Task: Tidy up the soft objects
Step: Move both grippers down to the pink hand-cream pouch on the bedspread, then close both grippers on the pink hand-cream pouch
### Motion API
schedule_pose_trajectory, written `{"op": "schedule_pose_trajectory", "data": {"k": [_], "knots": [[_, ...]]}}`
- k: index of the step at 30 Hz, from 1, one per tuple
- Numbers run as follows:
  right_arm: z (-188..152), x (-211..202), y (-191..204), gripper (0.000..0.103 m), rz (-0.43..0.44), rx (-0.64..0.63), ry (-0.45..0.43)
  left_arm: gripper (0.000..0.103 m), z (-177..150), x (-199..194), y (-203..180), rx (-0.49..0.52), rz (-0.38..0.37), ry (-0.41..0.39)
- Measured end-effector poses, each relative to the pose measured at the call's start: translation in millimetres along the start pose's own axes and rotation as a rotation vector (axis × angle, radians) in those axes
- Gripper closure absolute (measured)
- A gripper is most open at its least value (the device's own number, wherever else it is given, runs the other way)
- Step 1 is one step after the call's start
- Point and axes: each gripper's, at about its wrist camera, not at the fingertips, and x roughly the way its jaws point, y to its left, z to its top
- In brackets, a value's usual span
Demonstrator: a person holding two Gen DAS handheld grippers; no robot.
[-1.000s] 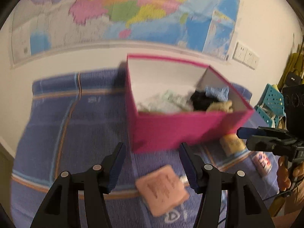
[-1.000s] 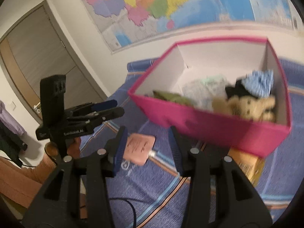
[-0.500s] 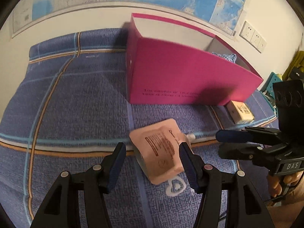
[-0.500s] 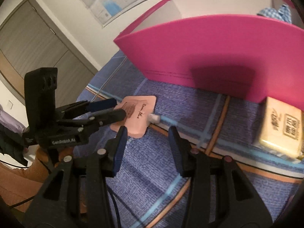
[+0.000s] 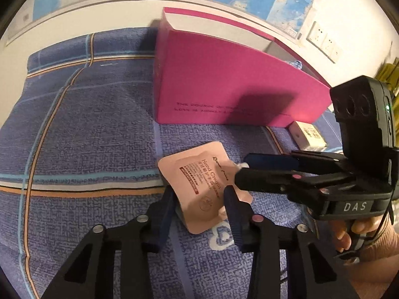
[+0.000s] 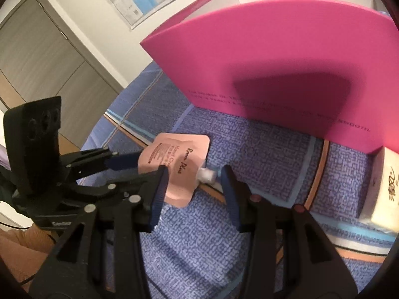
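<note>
A pink hand-cream pouch (image 5: pixel 199 182) with a white cap lies on the blue plaid cloth in front of a pink box (image 5: pixel 232 87). My left gripper (image 5: pixel 199 196) is open, its fingers on either side of the pouch's near end. My right gripper (image 6: pixel 194 182) is open around the pouch's white cap (image 6: pixel 207 174); the pouch (image 6: pixel 179 159) lies just left of it. In the left wrist view the right gripper (image 5: pixel 247 167) reaches in from the right. The box's contents are hidden by its front wall (image 6: pixel 286 57).
A cream-coloured packet (image 5: pixel 308 134) lies at the box's right front corner, also in the right wrist view (image 6: pixel 384 194). The blue plaid cloth (image 5: pixel 74 129) covers the surface. A wall with a map and sockets stands behind; a door (image 6: pixel 45 57) is to the left.
Both grippers have dropped low and closed in on the pink pouch. The box's inside is no longer in view. The left gripper's fingers now straddle the pouch; the right gripper's fingers straddle its cap.
</note>
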Motion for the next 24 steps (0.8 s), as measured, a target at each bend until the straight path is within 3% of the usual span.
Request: {"op": "schedule_pose_trajectory", "data": {"k": [12, 17, 20, 22, 24], "knots": [[-14, -23, -16, 0.056, 0.049, 0.082, -0.039, 0.063, 3, 9, -20, 0.038, -0.045, 0.019], [-18, -41, -13, 0.056, 0.022, 0.082, -0.073, 0.063, 7, 12, -27, 0.025, -0.089, 0.028], [-19, -53, -14, 0.067, 0.043, 0.089, -0.096, 0.069, 11, 11, -38, 0.036, -0.140, 0.029], [-18, -56, -8, 0.067, 0.089, 0.093, -0.103, 0.069, 14, 8, -47, 0.063, -0.127, 0.011], [-16, -58, 1, 0.067, 0.013, 0.052, -0.102, 0.069, 16, 8, -53, 0.080, -0.127, 0.008]]}}
